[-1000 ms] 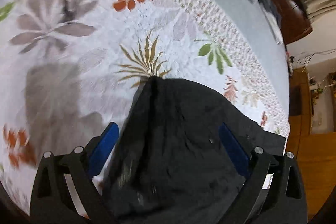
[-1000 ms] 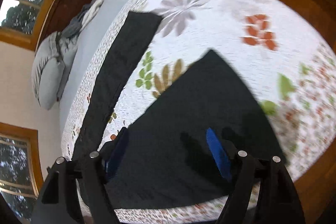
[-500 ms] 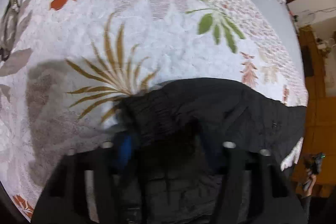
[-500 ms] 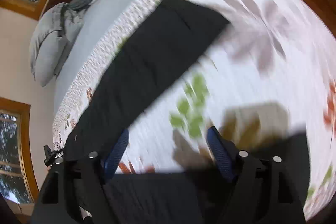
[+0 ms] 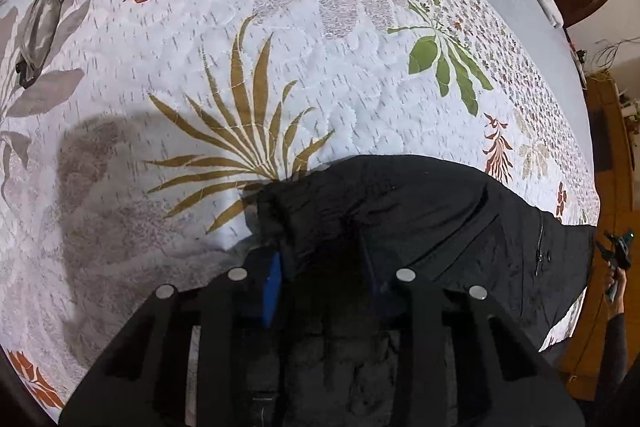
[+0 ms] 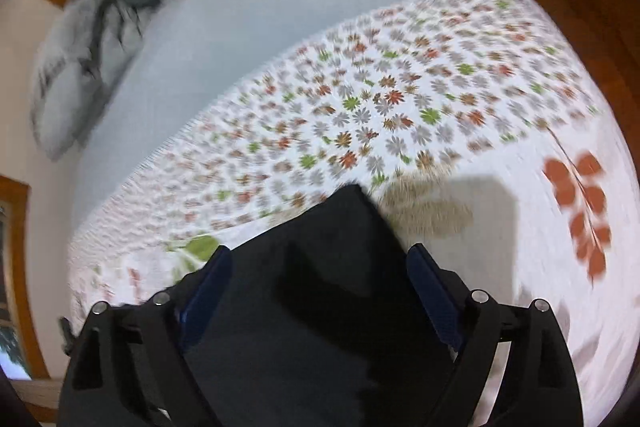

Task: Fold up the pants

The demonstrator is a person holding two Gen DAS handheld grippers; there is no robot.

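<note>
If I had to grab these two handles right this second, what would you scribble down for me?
Left gripper: jaws closing on a bunched corner of the black pants.
Right gripper: jaws opening, holding nothing, over a flat end of the pants.
Pants lie on the floral quilt.
Done: no finished fold in view.
Left: secure both ends, then fold, probably.

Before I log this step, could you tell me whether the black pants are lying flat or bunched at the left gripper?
Bunched: the black pants rise in a rumpled ridge off the quilt between the closing left gripper fingers.
</note>
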